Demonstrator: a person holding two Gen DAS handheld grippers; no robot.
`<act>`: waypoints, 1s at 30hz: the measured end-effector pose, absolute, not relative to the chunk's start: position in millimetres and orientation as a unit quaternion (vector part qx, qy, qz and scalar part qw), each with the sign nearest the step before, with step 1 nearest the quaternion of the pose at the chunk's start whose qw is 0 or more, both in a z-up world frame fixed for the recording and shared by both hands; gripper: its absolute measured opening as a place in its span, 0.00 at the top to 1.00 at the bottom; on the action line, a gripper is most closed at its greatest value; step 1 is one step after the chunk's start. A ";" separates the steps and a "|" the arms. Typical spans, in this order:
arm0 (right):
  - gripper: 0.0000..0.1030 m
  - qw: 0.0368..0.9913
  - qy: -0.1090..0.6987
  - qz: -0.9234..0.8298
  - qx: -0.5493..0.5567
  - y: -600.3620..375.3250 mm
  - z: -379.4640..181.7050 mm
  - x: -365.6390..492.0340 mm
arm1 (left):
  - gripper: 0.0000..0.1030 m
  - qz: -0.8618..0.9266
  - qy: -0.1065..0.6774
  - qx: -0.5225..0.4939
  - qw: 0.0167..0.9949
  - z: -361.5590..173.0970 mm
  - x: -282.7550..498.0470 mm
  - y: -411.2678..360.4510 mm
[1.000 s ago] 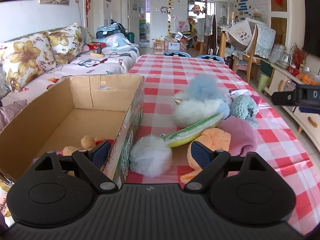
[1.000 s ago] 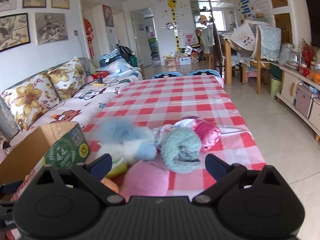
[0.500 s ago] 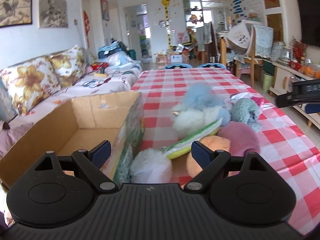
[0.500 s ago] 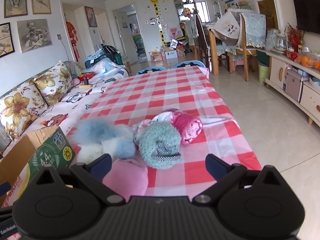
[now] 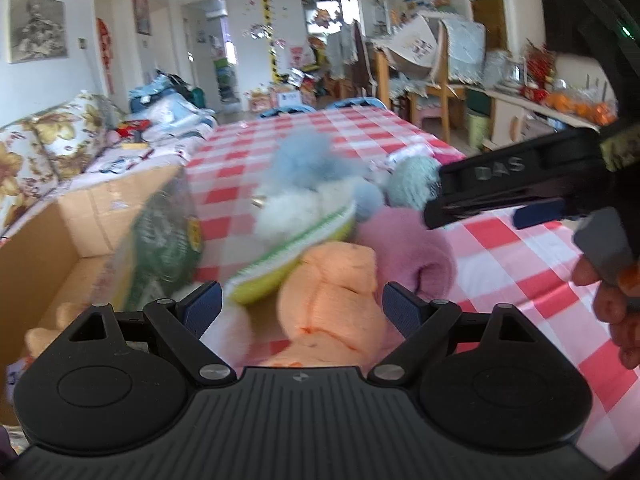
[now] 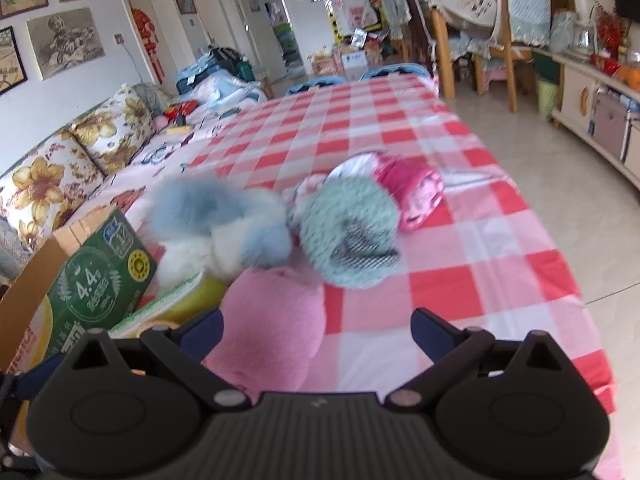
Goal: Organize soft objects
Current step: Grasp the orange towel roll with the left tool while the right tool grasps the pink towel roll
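Observation:
A heap of soft toys lies on the red-checked tablecloth. My left gripper is open, with an orange plush between its fingers. Behind it lie a green-and-yellow plush, a white-and-blue fluffy toy, a pink plush and a teal knit piece. My right gripper is open low over the pink plush, which sits by its left finger. The teal knit piece, the fluffy toy and a hot-pink item lie beyond. The left wrist view shows the right gripper side-on above the pink plush.
An open cardboard box stands left of the heap, with a tan plush in its near corner; its green printed side faces the toys. A flowered sofa runs along the left. A hand holds the right gripper. The table edge drops to tiled floor on the right.
My left gripper has moved forward and right from the box edge, so the orange plush now lies between its fingers. My right gripper has come down closer over the pink plush.

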State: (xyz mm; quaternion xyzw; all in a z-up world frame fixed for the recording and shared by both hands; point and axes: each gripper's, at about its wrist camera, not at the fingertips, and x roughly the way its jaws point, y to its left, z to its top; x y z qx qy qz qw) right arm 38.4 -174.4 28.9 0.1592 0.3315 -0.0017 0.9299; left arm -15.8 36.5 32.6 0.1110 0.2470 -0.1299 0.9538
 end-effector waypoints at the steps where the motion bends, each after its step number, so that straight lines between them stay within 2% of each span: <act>1: 0.04 0.928 0.337 0.002 0.159 -171.9 26.4 41.7 | 0.00 -0.131 0.252 0.113 0.952 30.7 -13.1 35.8; 14: 0.04 0.916 0.365 0.035 0.163 -161.3 4.0 71.9 | 0.01 -0.139 0.301 0.104 0.938 11.8 14.2 31.7; 18: 0.05 0.911 0.371 0.043 0.175 -158.0 1.9 77.9 | 0.09 -0.146 0.310 0.092 0.935 10.2 12.0 28.9; 23: 0.18 0.907 0.381 0.052 0.173 -151.6 -0.7 83.1 | 0.19 -0.154 0.317 0.082 0.932 11.4 10.8 26.0; 30: 0.26 0.908 0.380 0.051 0.170 -148.8 2.4 82.5 | 0.25 -0.156 0.321 0.070 0.932 13.4 9.2 28.4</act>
